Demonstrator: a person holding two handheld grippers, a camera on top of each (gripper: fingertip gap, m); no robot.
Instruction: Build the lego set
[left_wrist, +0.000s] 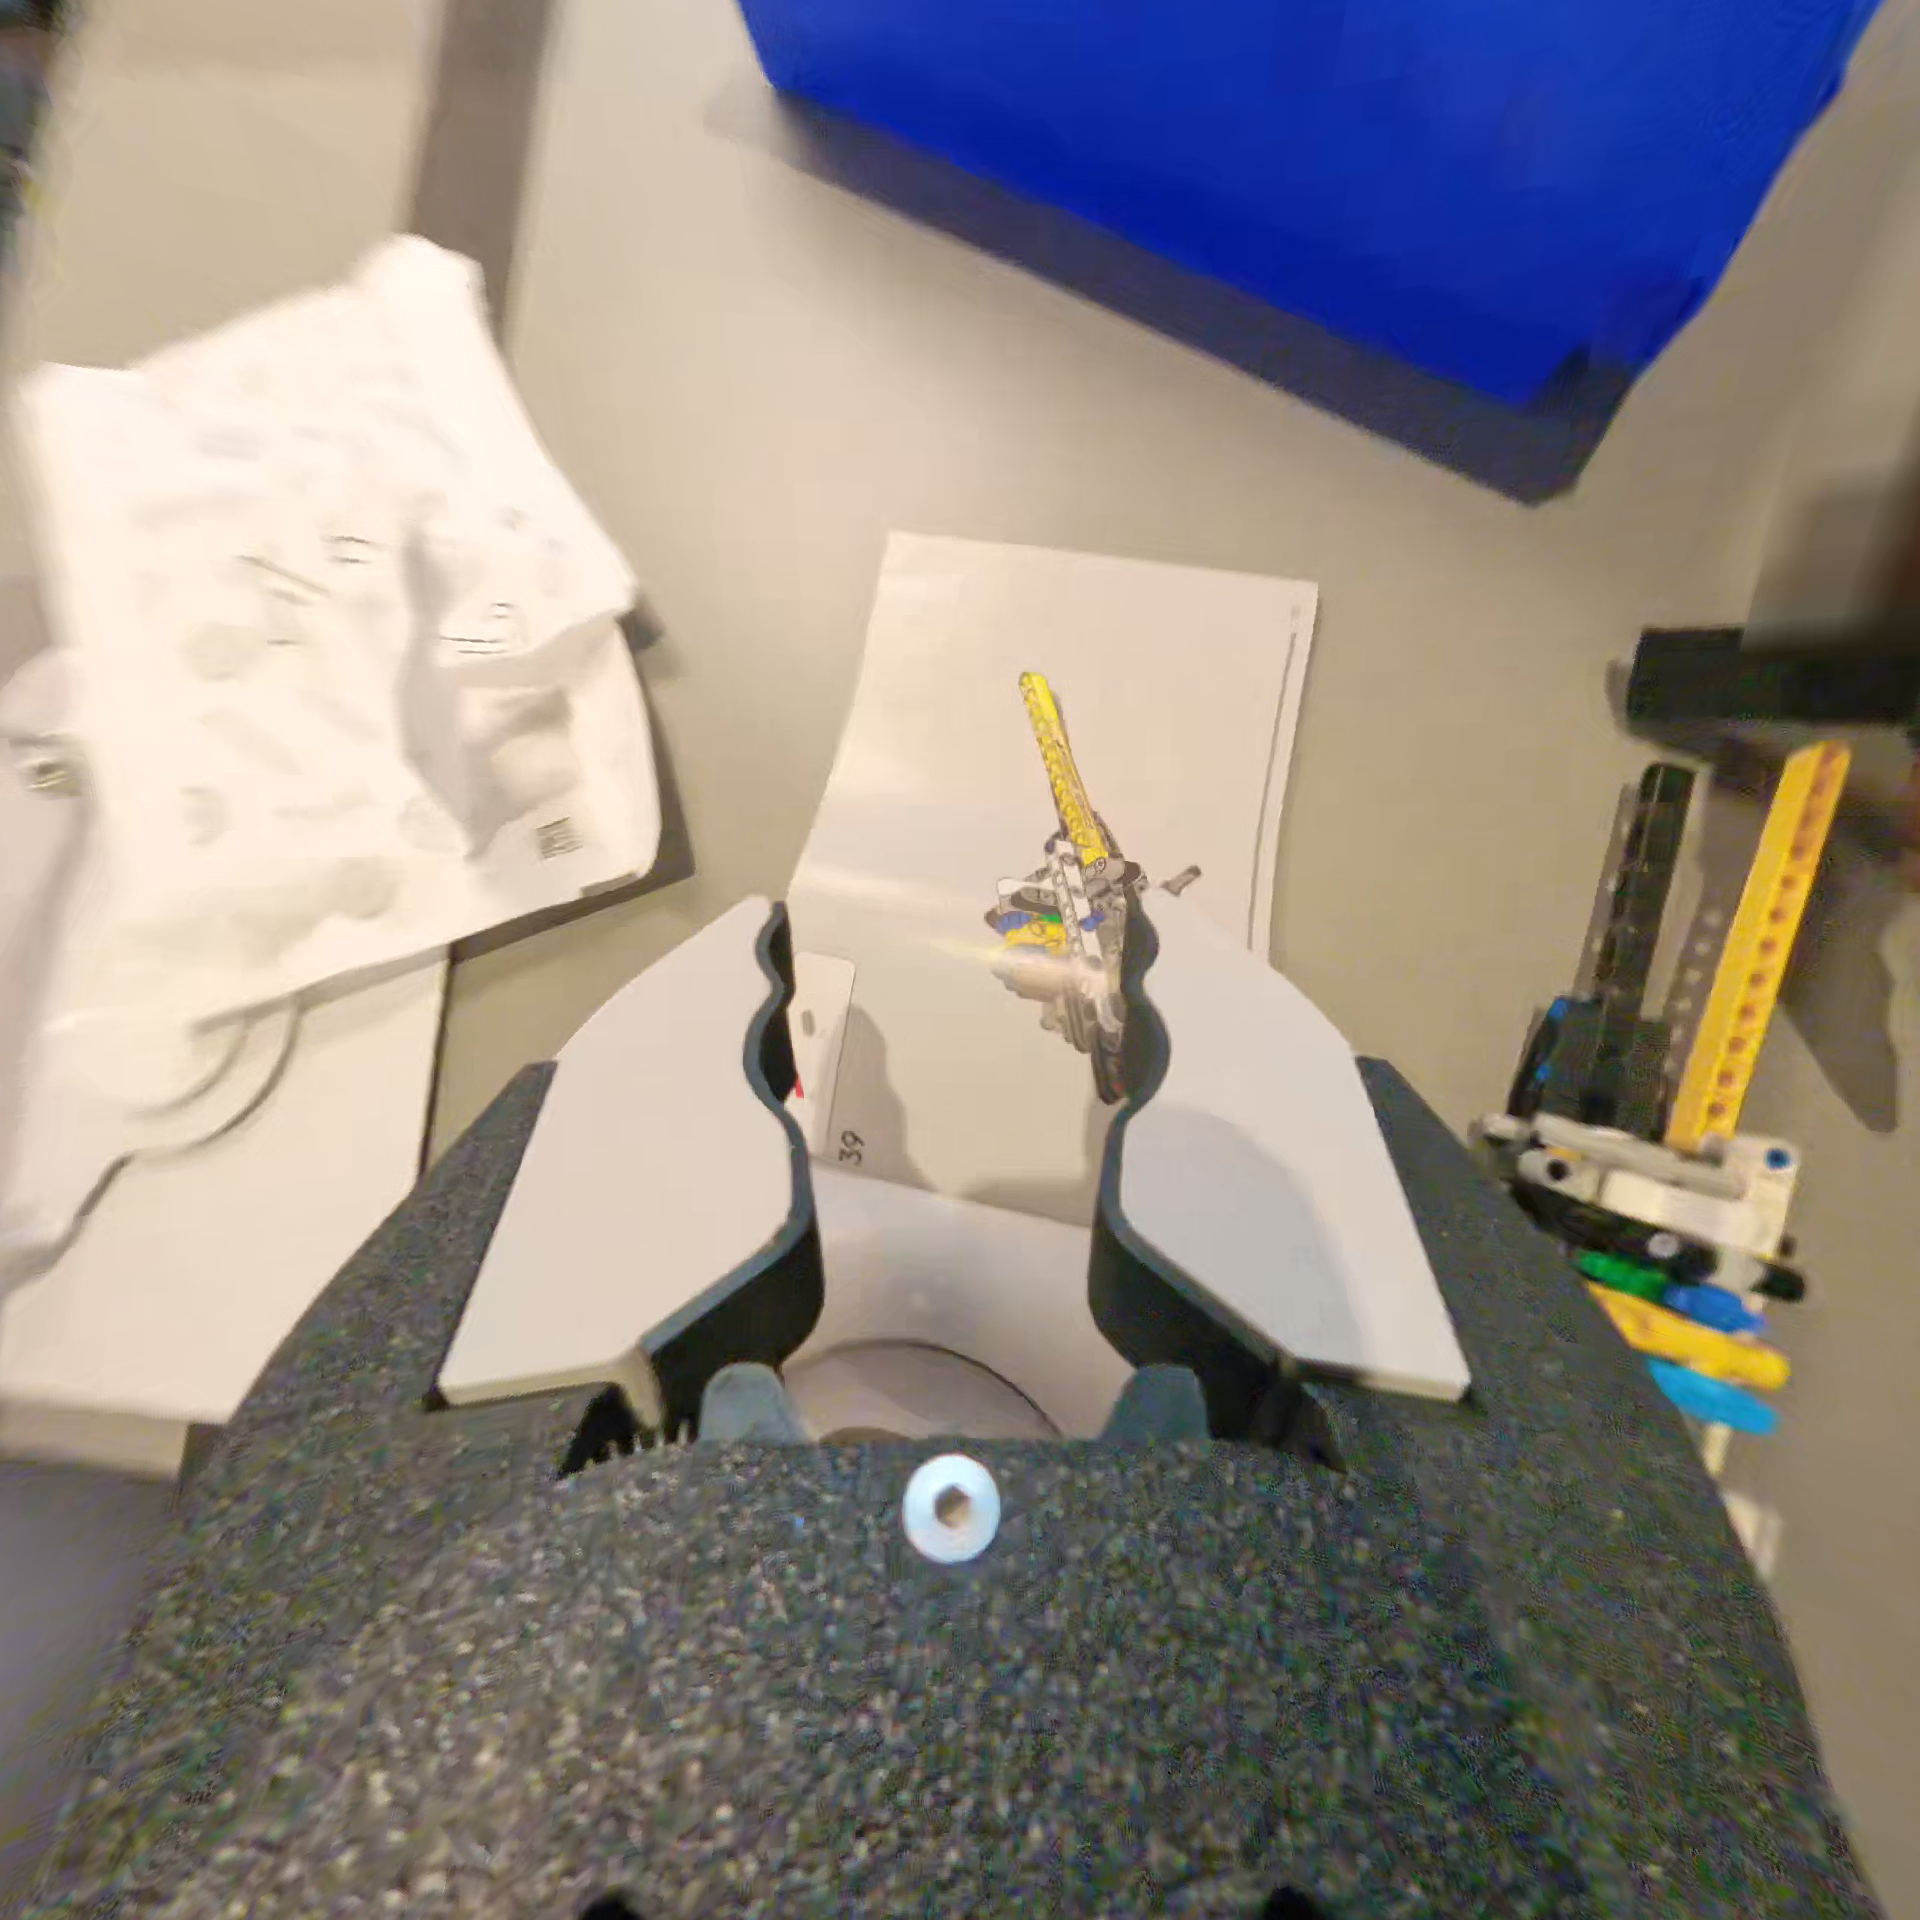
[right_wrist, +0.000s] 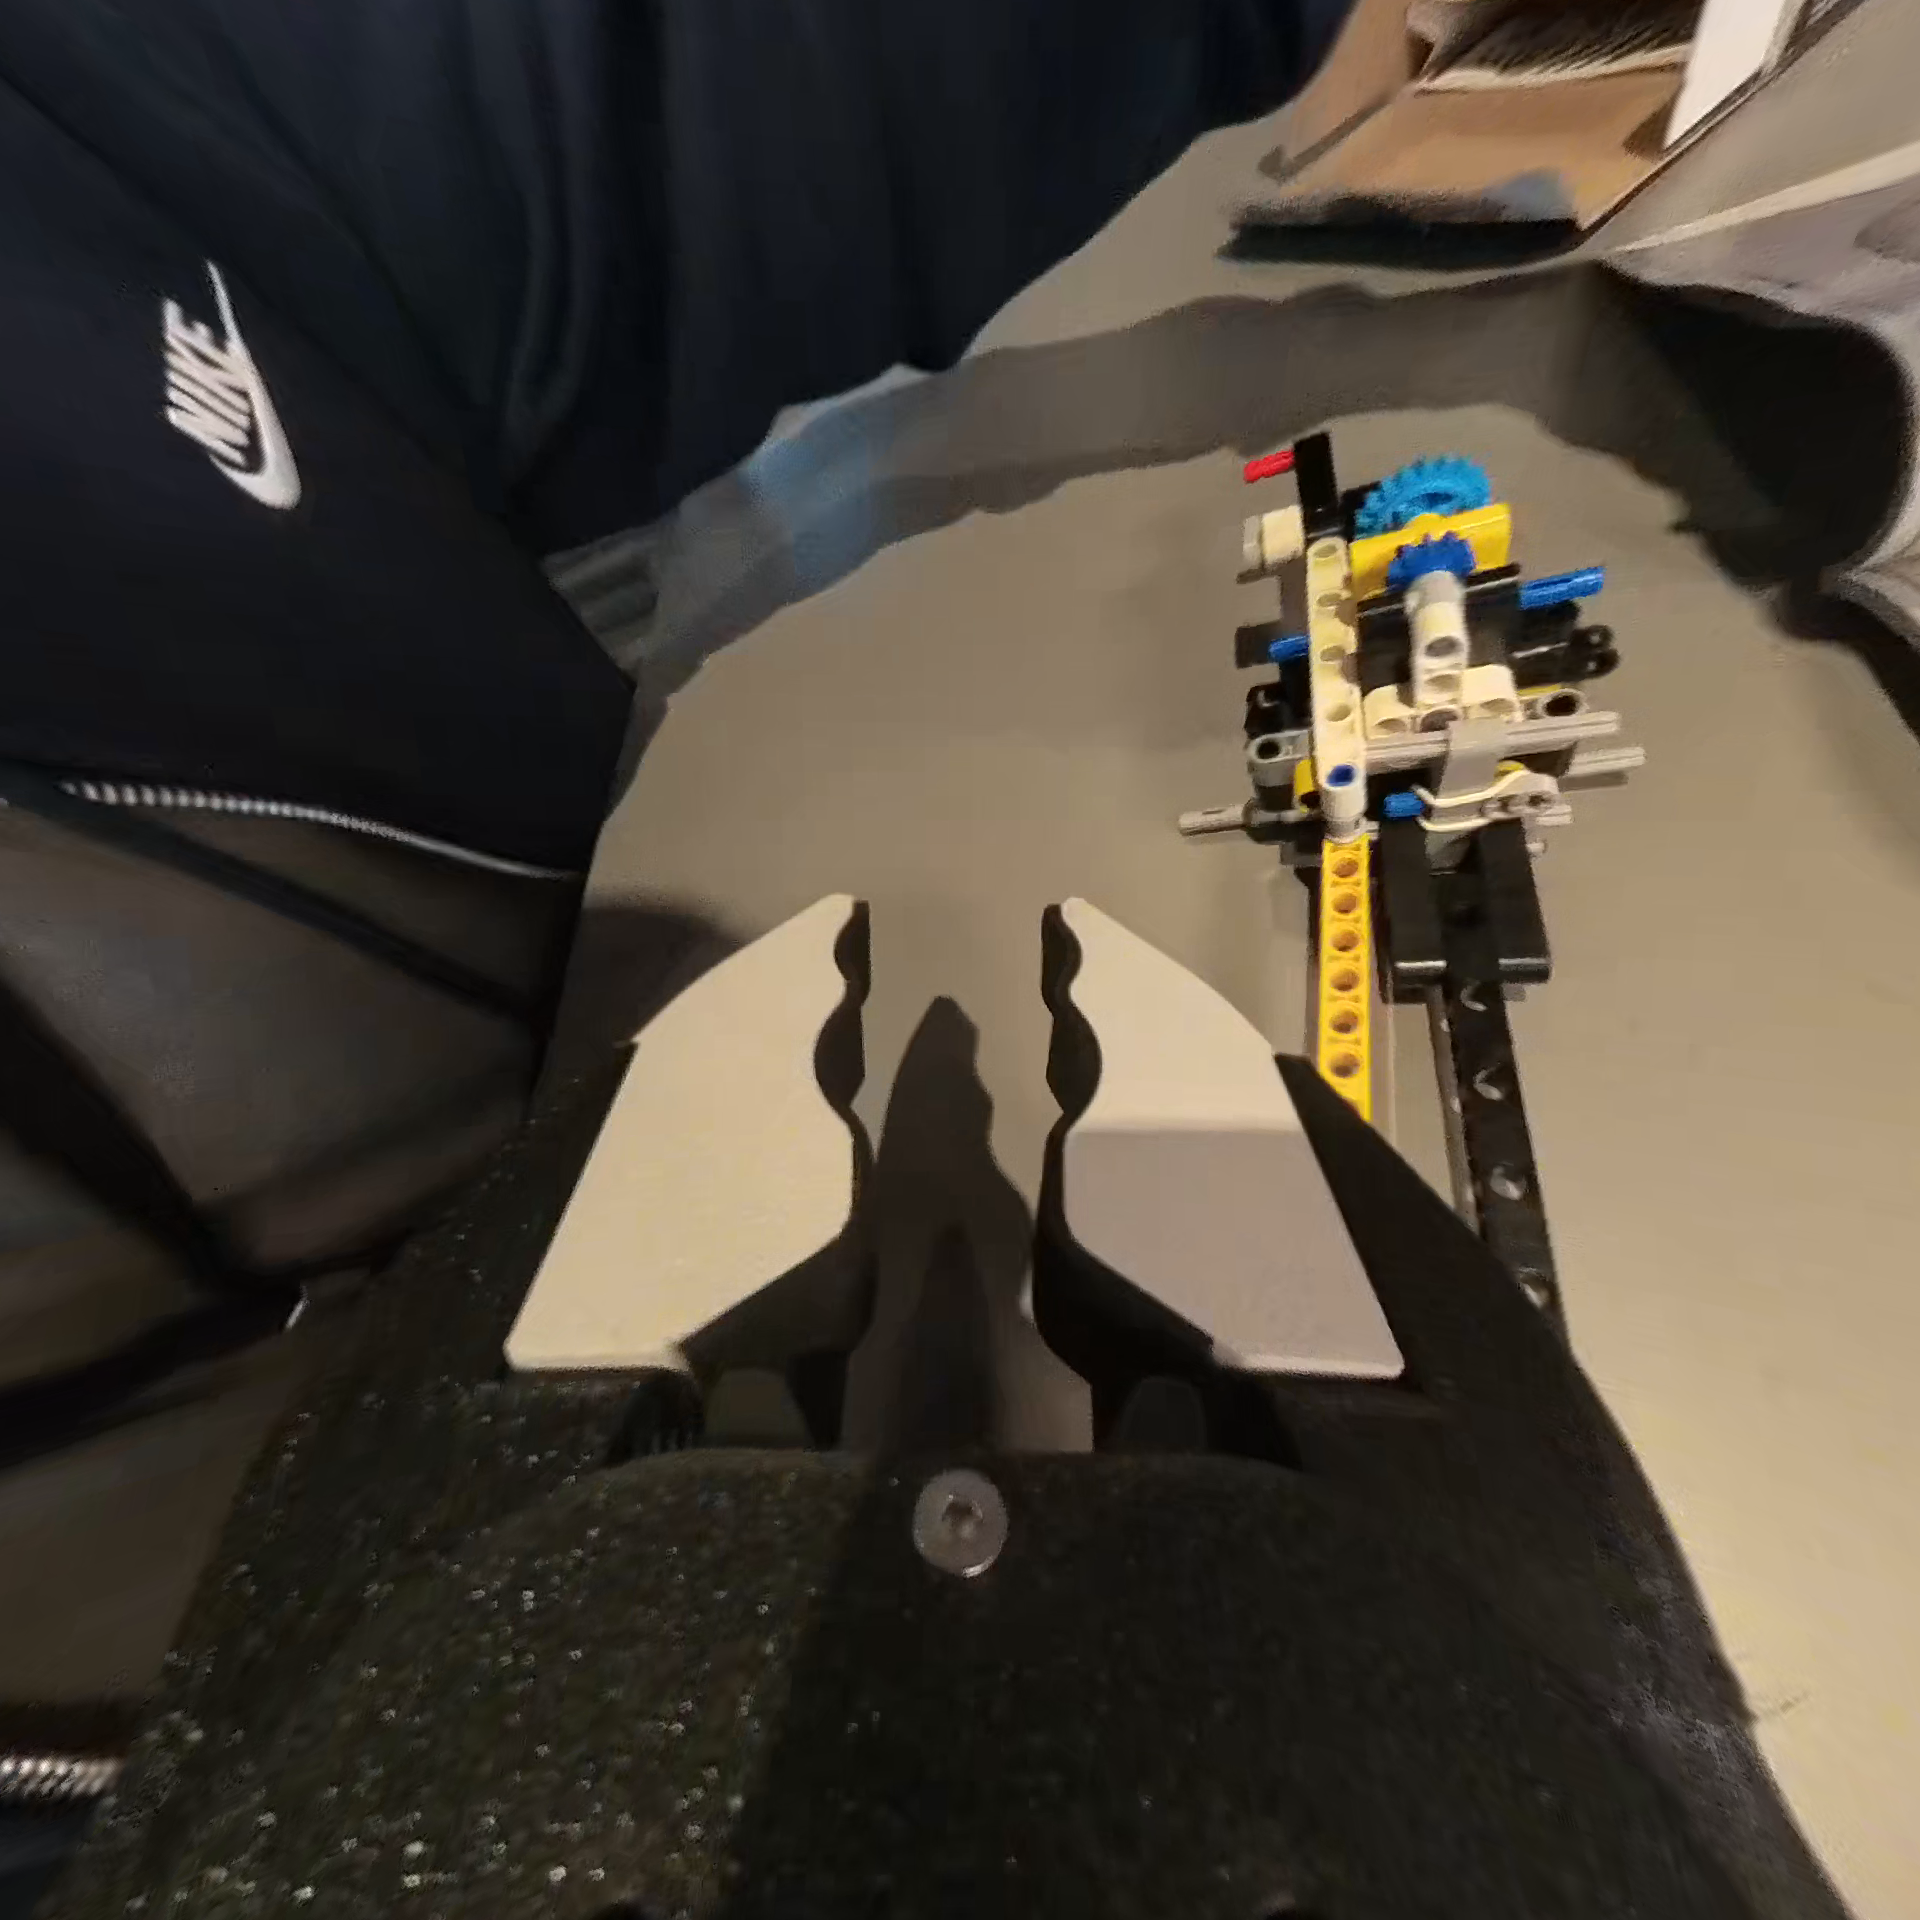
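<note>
Lego model (right_wrist: 1423, 727) lies right of the empty right gripper (right_wrist: 956, 925).

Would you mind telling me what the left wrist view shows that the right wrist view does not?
Only the left wrist view shows the instruction sheet, crumpled white bags and blue bin. Only the right wrist view shows a person's dark jacket and a cardboard box. Both show the partly built lego model on the grey table, with open jaws.
</note>
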